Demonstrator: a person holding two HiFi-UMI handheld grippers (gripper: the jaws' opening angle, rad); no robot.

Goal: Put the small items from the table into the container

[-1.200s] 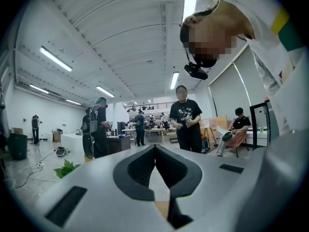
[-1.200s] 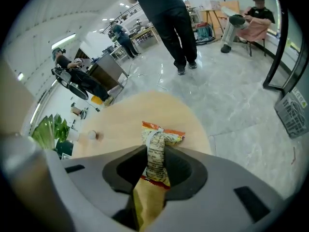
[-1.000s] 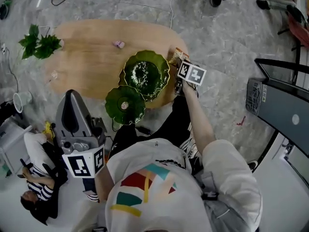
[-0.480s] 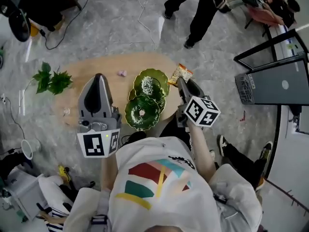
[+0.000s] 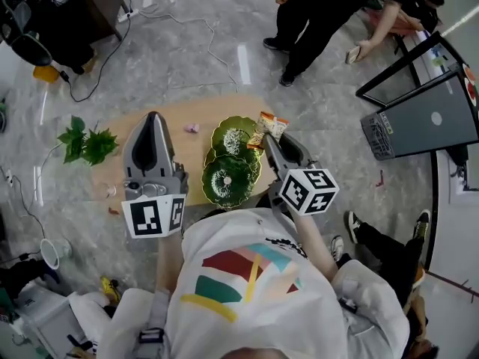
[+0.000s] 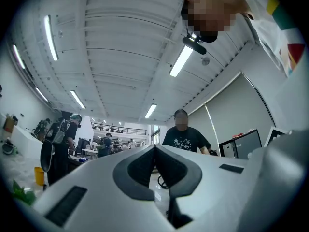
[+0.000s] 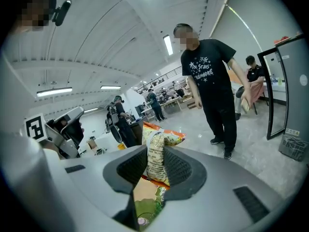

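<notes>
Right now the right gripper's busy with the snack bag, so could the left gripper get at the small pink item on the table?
Probably yes: the left gripper hangs empty and shut above the table, and the pink item lies uncovered, clear of the green dishes.

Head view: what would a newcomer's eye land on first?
The right gripper, held above the oval wooden table's right end, shut on a crinkled orange-and-green snack packet. Next, the two glossy green leaf-shaped dishes on the table's right half, then the left gripper, shut and empty, over the left part.
</notes>
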